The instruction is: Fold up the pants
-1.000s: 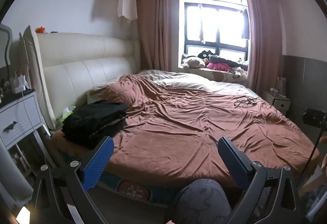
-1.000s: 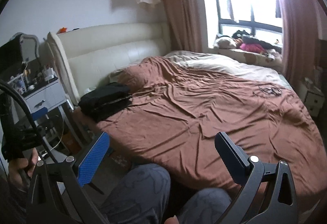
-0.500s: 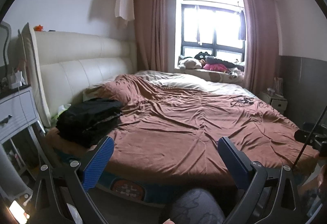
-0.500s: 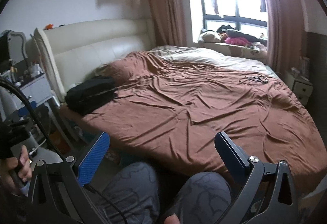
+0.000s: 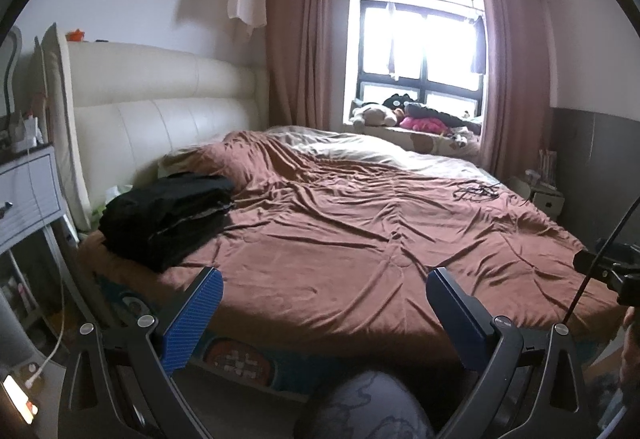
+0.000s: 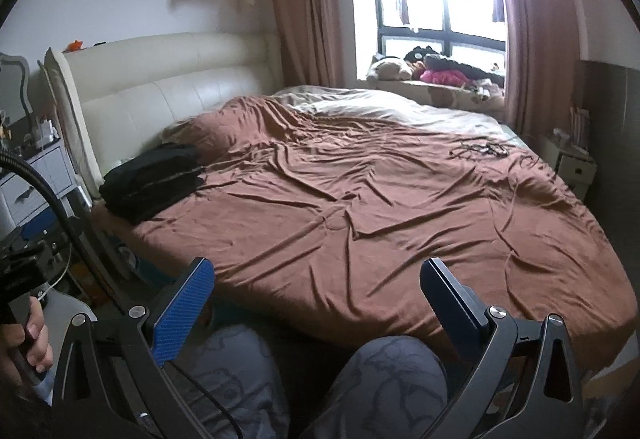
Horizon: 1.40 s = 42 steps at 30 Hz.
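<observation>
Your left gripper [image 5: 324, 285] is held low in front of the bed, level and pointing across the brown bedspread [image 5: 360, 231], with its blue-padded fingers [image 5: 192, 319] spread wide and nothing between them. Your right gripper [image 6: 318, 279] sits the same way: level, jaws fully apart, empty, aimed over the bedspread [image 6: 360, 207] from the near edge. Both tools hang above your knees [image 6: 392, 383], which show in patterned grey fabric at 6 o'clock in each wrist view.

In the right wrist view your left hand [image 6: 28, 343] appears at 8 o'clock, fingers curled around the handle of the other tool, a black cable arcing above it.

The pants [image 5: 168, 215] lie as a dark folded stack on the bedspread near the cream headboard [image 5: 160, 119], at about 9 o'clock from the left gripper and well apart from it. From the right gripper the same stack [image 6: 152, 183] sits at roughly 10 o'clock, close to the corner by the grey nightstand [image 6: 36, 179]. Neither tool touches the cloth.

A tangle of dark cord [image 5: 476, 191] lies on the far side of the bed at 1 o'clock.
</observation>
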Tool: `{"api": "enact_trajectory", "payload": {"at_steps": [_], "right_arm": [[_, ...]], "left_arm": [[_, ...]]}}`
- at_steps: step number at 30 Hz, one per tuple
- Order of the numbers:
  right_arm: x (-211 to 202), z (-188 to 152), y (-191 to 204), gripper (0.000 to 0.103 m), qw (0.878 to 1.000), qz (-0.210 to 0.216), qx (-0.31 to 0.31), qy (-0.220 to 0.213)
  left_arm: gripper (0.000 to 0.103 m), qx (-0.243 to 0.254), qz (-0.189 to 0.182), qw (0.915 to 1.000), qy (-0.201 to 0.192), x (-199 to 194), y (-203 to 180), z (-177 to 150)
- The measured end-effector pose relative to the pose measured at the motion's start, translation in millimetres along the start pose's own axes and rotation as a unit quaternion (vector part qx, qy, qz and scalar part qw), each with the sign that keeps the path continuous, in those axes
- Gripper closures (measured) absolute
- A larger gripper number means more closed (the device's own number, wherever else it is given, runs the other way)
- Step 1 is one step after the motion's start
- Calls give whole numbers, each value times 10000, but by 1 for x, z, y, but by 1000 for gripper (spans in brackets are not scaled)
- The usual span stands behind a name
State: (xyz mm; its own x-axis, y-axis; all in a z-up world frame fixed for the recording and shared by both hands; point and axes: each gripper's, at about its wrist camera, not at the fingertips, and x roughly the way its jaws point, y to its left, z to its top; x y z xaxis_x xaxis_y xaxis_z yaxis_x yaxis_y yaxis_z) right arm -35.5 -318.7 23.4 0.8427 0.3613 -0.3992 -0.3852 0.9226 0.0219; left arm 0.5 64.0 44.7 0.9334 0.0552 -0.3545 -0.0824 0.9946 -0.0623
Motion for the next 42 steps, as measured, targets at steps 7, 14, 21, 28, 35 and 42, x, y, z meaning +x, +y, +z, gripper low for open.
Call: {"api": "enact_trajectory", "payload": {"at_steps": [7,14,21,28,35,42], "right_arm": [[-4,3,0,0,10000,-76,-34,-35],[-9,0,1,0,9997,-168,-131,-101],[-12,-1,0,0,9996,-179,-180,-144],[-9,-2,-2,0,9995,-209,-206,-140],[-11,0,-4,0,9995,-182,-230,-129],[-14,-2,-7,0,9995,-171,-217,-137]], "left_arm": [[1,0,-42,9999,93,2,0,-4],[1,-63,-29,9999,100,0,6,-3],[1,-98,-37,9999,95,1,7,-4],[1,-115,-17,9999,83,-1,8,-5],[1,-174,-59,9998,109,-2,9,-4],[1,-113,-89,9999,93,-7,4,-5]]}}
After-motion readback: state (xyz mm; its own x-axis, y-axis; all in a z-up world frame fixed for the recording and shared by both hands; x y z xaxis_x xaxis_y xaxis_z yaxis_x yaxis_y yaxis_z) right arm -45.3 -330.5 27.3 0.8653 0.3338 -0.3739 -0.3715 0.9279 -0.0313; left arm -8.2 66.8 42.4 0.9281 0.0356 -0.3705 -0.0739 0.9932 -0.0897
